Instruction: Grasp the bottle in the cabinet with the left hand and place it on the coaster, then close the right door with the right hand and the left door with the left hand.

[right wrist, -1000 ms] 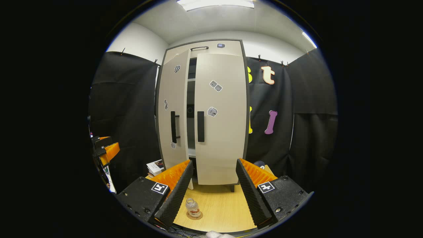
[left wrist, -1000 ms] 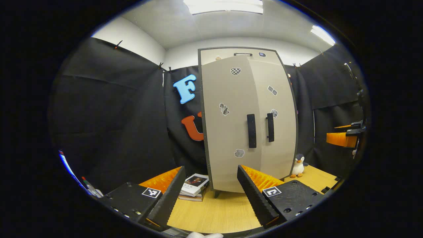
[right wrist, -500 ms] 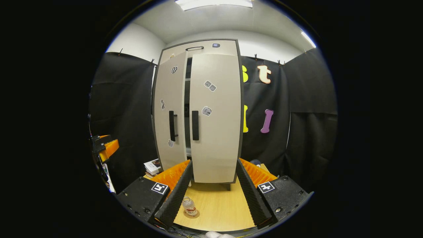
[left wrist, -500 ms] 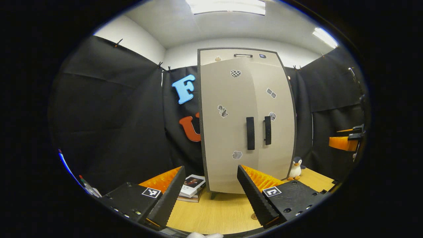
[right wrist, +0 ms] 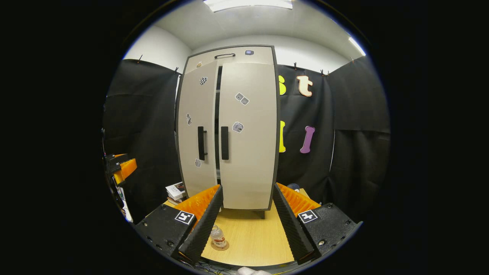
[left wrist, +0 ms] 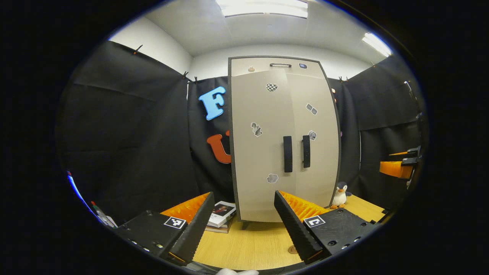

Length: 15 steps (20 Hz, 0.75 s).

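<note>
The tall beige cabinet (left wrist: pixel 282 141) stands on the wooden table (left wrist: pixel 244 244), straight ahead of my open left gripper (left wrist: pixel 244 225). Its left door (left wrist: pixel 258 152) and right door (left wrist: pixel 319 152) look almost flush, black handles (left wrist: pixel 287 154) side by side. In the right gripper view a thin dark gap (right wrist: pixel 217 126) still shows between the left door (right wrist: pixel 196 130) and the right door (right wrist: pixel 250 133). A small clear bottle (right wrist: pixel 217 236) stands upright on the round coaster (right wrist: pixel 221 246), just inside my open right gripper (right wrist: pixel 244 225). Both grippers hang apart from the cabinet, holding nothing.
A stack of books (left wrist: pixel 221 215) lies at the cabinet's left foot. A toy penguin (left wrist: pixel 339 194) stands at its right foot. The coaster's edge (left wrist: pixel 292 250) peeks out by my left gripper's right finger. The other gripper (right wrist: pixel 122 170) shows at the far left.
The left door has swung further towards shut, and the gap between the doors has narrowed to a slit. Both grippers have stayed open, away from the cabinet.
</note>
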Tool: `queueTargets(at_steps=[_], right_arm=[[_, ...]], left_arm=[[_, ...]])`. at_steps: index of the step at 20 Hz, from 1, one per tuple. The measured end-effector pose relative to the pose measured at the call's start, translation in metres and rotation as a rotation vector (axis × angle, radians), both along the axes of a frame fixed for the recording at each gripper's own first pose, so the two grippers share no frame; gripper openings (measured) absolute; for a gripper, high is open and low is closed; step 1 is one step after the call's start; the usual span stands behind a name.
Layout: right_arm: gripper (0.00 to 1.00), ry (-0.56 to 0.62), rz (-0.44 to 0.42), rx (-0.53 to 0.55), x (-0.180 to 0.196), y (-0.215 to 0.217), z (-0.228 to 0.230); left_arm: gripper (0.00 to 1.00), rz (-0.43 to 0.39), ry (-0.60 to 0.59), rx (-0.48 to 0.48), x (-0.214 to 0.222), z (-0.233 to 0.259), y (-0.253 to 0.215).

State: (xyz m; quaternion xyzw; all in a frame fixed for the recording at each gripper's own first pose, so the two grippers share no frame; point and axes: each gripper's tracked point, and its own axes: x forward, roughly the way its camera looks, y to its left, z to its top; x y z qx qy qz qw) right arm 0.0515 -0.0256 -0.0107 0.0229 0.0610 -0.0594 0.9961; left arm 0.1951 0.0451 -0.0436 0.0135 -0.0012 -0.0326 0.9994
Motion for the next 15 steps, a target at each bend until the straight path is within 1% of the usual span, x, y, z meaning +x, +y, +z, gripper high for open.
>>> queueTargets(at_steps=[6,15], right_arm=[[0.81,-0.009,-0.001,0.016,-0.009,0.001,-0.002],[0.81,-0.022,-0.004,0.010,-0.019,0.005,0.002]], left_arm=[[0.96,-0.009,-0.003,0.007,-0.009,0.000,-0.006],[0.96,-0.026,0.000,0.008,-0.017,-0.001,-0.014]])
